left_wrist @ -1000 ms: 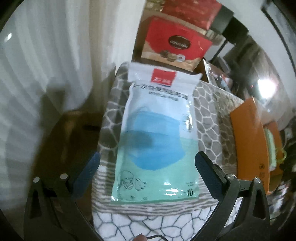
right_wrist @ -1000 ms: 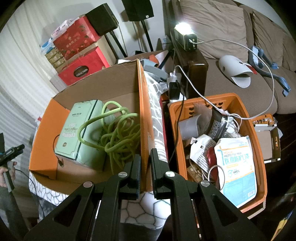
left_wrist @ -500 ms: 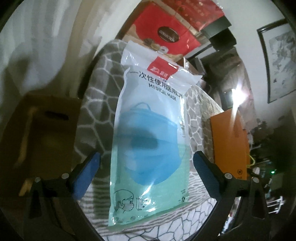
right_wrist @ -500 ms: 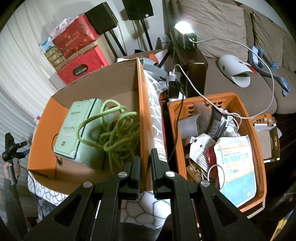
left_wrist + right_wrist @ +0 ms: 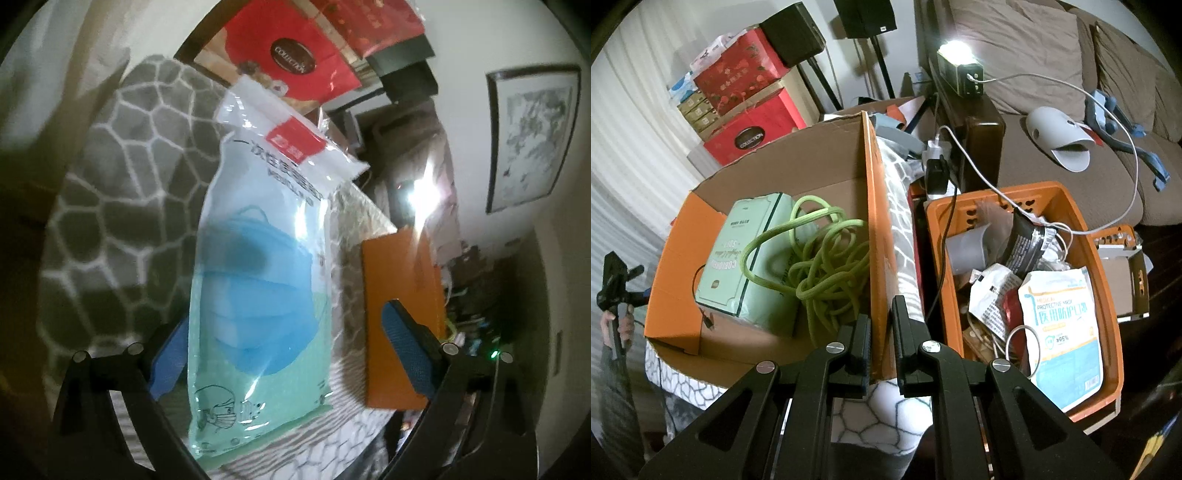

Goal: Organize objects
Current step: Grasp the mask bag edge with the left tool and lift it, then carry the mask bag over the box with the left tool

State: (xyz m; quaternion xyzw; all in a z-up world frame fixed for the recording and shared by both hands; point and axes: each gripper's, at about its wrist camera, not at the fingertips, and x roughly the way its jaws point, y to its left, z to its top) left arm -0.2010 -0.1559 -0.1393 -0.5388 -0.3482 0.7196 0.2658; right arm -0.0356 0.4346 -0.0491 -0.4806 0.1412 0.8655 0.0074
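Glinting, crinkly clear-plastic mask pack (image 5: 258,280) on grey honeycomb-patterned fleece blanket (image 5: 122,206)

Two mask packs (image 5: 258,280) (image 5: 1067,325), one rope (image 5: 820,266), one basket (image 5: 1108,332).

"COLLECTION" on the red box (image 5: 753,138); seemingly "95%" on the mask packet (image 5: 1063,325).

Left gripper (image 5: 284,339) jaws spread wide; right gripper (image 5: 881,332) jaws nearly closed.
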